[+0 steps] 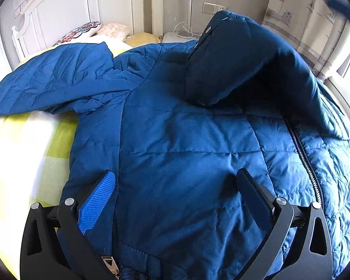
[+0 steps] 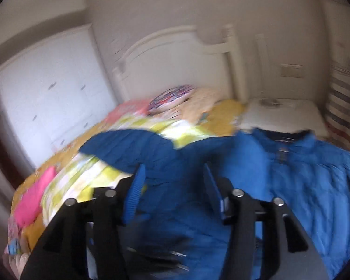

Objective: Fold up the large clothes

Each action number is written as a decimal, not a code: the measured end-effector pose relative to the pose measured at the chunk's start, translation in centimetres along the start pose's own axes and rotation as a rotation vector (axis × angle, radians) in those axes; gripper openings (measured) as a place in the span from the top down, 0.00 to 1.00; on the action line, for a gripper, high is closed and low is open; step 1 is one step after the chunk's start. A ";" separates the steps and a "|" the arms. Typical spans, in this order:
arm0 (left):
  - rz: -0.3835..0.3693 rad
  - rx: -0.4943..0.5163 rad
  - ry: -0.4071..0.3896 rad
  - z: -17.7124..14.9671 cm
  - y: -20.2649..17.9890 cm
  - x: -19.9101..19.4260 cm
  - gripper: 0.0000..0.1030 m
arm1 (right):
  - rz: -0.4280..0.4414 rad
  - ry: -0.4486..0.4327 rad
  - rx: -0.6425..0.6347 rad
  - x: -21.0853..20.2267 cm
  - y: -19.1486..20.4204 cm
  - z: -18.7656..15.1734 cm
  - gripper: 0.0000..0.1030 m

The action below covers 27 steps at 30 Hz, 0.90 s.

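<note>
Jacket: a blue quilted jacket [image 1: 186, 140] lies spread over a bed [image 1: 23, 140], filling most of the left wrist view; the right wrist view, blurred, shows it low and to the right [image 2: 303, 186].
Sleeves: one sleeve [image 1: 53, 79] stretches out flat to the left over the check cover; the other sleeve [image 1: 233, 58] is raised and doubled over the jacket's chest, its cuff end resting on the fabric.
Zip: a zip [image 1: 308, 163] runs down the jacket's right side, with lighter quilted lining beside it.
Left gripper: the left gripper [image 1: 177, 196] sits low over the jacket near its hem, jaws spread wide, with fabric lying between them but not pinched.
Right gripper: the right gripper [image 2: 172, 186] hangs above the jacket, jaws apart and holding nothing.
Bed: a yellow-and-white check cover, pillows [image 1: 91, 29] near the white headboard [image 1: 65, 9], and pink items [image 2: 32, 200] at the bed's left edge.
Room: a white wardrobe [image 2: 46, 98] stands left of the bed, and a wall switch [image 1: 213, 8] shows beyond it.
</note>
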<state>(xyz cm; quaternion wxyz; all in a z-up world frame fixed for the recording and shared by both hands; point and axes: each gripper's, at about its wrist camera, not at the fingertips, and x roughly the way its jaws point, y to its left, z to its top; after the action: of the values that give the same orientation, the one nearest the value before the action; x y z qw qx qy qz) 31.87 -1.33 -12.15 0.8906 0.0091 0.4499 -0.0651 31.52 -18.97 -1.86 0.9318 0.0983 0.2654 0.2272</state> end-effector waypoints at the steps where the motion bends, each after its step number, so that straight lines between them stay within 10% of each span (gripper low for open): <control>1: -0.004 -0.002 0.000 0.0 0.1 0.0 0.04 | -0.064 -0.013 0.034 -1.2 -2.4 -0.2 0.49; 8: -0.070 -0.032 -0.014 0.2 0.8 -0.3 0.04 | -0.579 0.081 0.286 -5.0 -17.7 -4.9 0.49; 16: -0.189 -0.042 -0.012 1.6 -0.7 -1.0 0.04 | -0.542 0.057 0.468 -5.6 -23.2 -9.6 0.47; 19: 0.074 -0.009 -0.108 3.7 -3.0 -1.0 0.04 | -0.530 0.044 0.475 -5.4 -23.6 -9.7 0.47; 25: 0.321 0.397 -0.114 5.8 -10.8 3.9 0.04 | -0.519 0.025 0.486 -5.4 -22.7 -9.2 0.47; 26: 0.387 0.441 -0.141 6.2 -11.4 4.6 0.13 | -0.518 0.023 0.487 -5.5 -22.5 -9.2 0.47; 27: 0.428 0.463 -0.161 6.5 -11.6 4.8 0.43 | -0.517 0.022 0.488 -5.6 -22.5 -9.2 0.47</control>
<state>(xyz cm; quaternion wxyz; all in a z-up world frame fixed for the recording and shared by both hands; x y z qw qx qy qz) 38.45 -13.86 -11.61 0.8910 0.3008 0.3393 0.0225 30.70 -40.77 -13.91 0.9047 0.2453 0.3378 -0.0853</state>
